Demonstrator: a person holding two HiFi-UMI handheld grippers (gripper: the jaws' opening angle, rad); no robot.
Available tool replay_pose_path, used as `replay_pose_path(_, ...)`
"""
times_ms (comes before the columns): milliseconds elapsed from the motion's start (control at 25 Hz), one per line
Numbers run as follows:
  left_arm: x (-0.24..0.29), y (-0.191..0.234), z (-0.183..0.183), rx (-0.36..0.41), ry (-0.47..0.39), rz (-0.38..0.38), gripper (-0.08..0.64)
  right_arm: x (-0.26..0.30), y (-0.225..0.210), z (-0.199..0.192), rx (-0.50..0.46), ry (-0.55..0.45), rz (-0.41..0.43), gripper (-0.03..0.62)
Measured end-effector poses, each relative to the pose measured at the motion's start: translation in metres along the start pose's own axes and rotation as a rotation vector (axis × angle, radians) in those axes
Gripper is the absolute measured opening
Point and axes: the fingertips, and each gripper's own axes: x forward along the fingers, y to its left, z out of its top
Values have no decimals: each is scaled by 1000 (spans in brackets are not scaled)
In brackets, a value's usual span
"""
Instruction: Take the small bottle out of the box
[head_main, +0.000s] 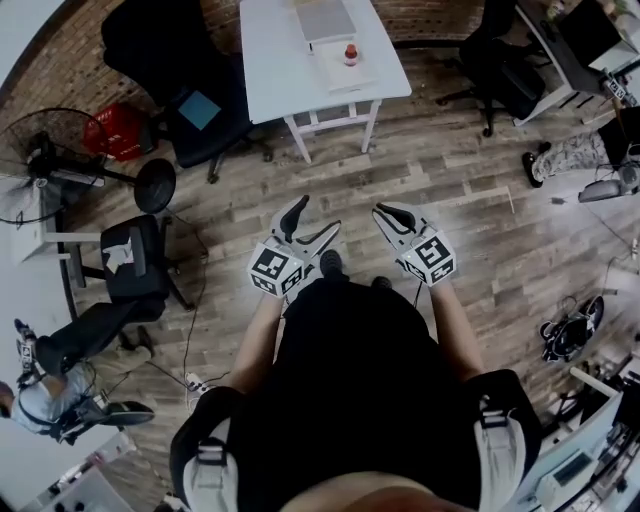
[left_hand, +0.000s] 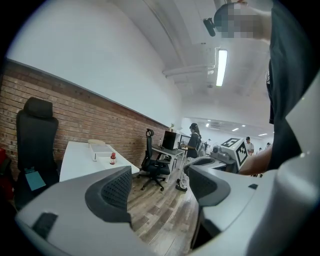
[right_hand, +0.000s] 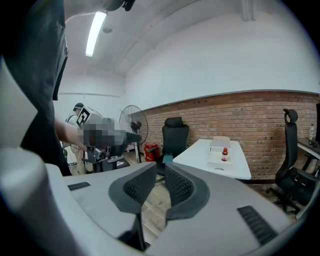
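A small red bottle (head_main: 350, 53) stands upright on the far white table (head_main: 270, 60), at a shallow white box (head_main: 345, 72) with a grey-topped box (head_main: 327, 18) behind it. From this distance I cannot tell whether it stands inside the box. Both grippers are held over the wooden floor in front of the person's body, well short of the table. My left gripper (head_main: 312, 228) is wide open and holds nothing (left_hand: 159, 175). The jaws of my right gripper (head_main: 398, 218) stand a narrow slit apart with nothing between them (right_hand: 160, 170). Both gripper views show the bottle (left_hand: 113, 159) (right_hand: 225, 151).
Black office chairs stand left of the table (head_main: 190, 90) and at the right (head_main: 500, 60). A floor fan (head_main: 40, 170) and a red container (head_main: 120, 130) are at the left. A seated person (head_main: 50, 390) is at the lower left. Desks line the right side.
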Motion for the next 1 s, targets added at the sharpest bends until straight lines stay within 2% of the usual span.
replay_pose_path(80,-4,12,1,6,4,-11,353,12,4,4,-1,-5,-6,132)
replay_pose_path(280,-9,33,-1,17,22,-38,353,33,6,8,4,-11,-45,295)
replay_pose_path(640,-15,57,-4,23,30,-80,353,52,6,9,20,10,-103,318)
replay_pose_path(1000,-21,80,-10,-9,32,-41,353,67,5,8,13,42,-95,318)
